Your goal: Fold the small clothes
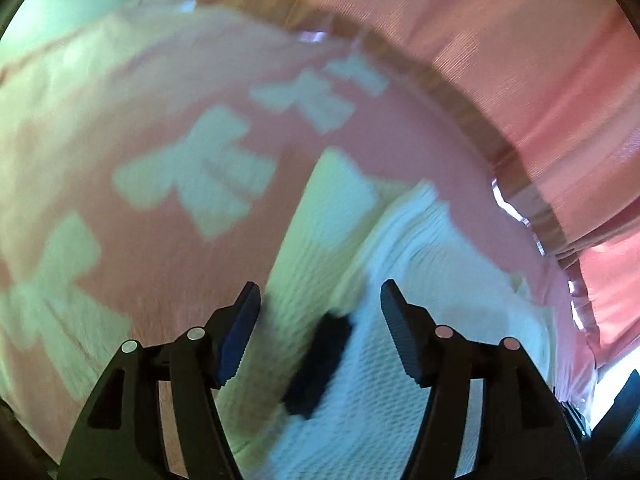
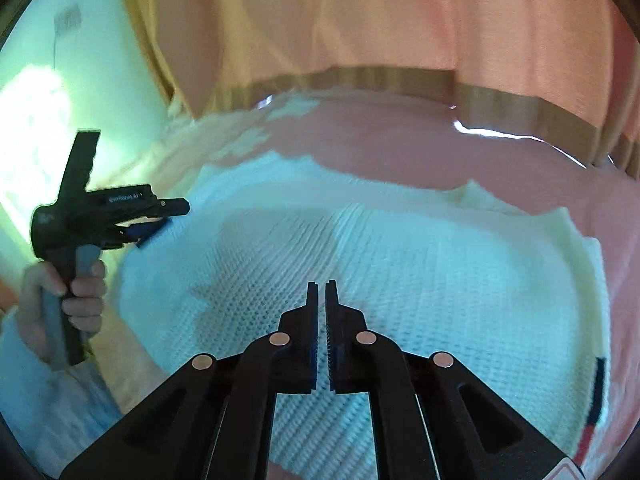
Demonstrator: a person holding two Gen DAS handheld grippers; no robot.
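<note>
A white waffle-knit garment (image 2: 400,264) lies spread on a pink bed sheet (image 2: 420,144). In the left wrist view it (image 1: 400,360) lies under the gripper, with a dark patch (image 1: 320,364) on it. My left gripper (image 1: 320,296) is open and empty, just above the garment's edge. It also shows in the right wrist view (image 2: 156,224), held in a hand at the garment's left side. My right gripper (image 2: 322,286) is shut with nothing between its fingers, low over the garment's middle.
The pink sheet (image 1: 160,100) has white bow shapes (image 1: 208,172). Pink curtains with a brown hem (image 2: 380,76) hang behind the bed. A pale wall (image 2: 60,100) stands at the left. A red and dark label (image 2: 596,396) sits at the garment's right edge.
</note>
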